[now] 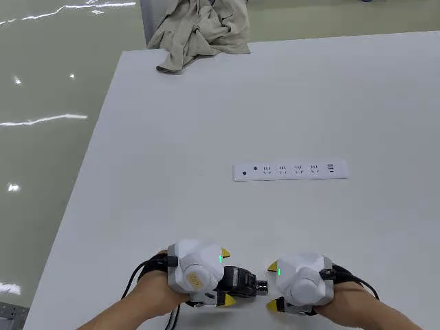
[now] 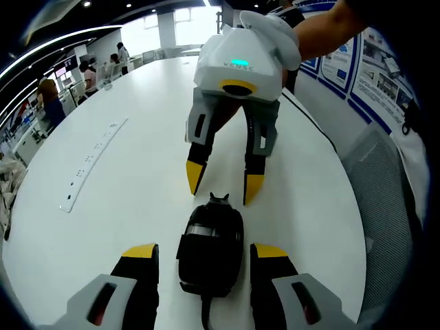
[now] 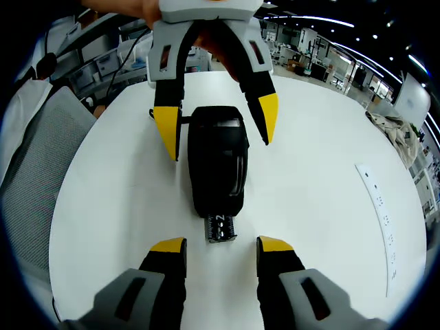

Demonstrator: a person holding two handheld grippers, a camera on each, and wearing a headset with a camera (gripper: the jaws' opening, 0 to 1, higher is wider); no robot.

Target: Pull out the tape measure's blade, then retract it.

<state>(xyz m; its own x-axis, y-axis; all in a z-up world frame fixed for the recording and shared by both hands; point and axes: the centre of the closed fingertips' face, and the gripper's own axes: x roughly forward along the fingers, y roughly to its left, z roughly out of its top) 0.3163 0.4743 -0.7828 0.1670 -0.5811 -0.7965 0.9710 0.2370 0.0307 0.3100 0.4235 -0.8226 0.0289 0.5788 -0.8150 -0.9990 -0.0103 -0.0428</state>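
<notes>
- Tape (image 1: 240, 280) lies on the white table (image 1: 206, 137) at the near edge, between the two grippers.
- Left gripper (image 1: 225, 277): jaws apart, one on each side of the tape's body. Its own view (image 2: 206, 251) shows a thin gap on the left jaw's side of the tape (image 2: 210, 247); the other jaw is just beside it, contact unclear. Not clamped.
- Right gripper (image 1: 274, 285): jaws apart, holding nothing, pointing at the left gripper.
- Right gripper view: a short stub of blade (image 3: 221, 228) sticks out of the tape (image 3: 218, 158), with the hook end just ahead of the right gripper (image 3: 221, 247), centred on its gap and not touching either jaw.
- Same view: the left gripper (image 3: 216, 124) comes in from the far side, yellow tips straddling the tape's back end.
- Left gripper view: the right gripper (image 2: 223, 182) has its tips just short of the tape's blade end.
- Power strip (image 1: 289, 170) lies flat mid-table, well apart from the tape.
- Crumpled cloth (image 1: 199, 27) sits at the far left edge.
</notes>
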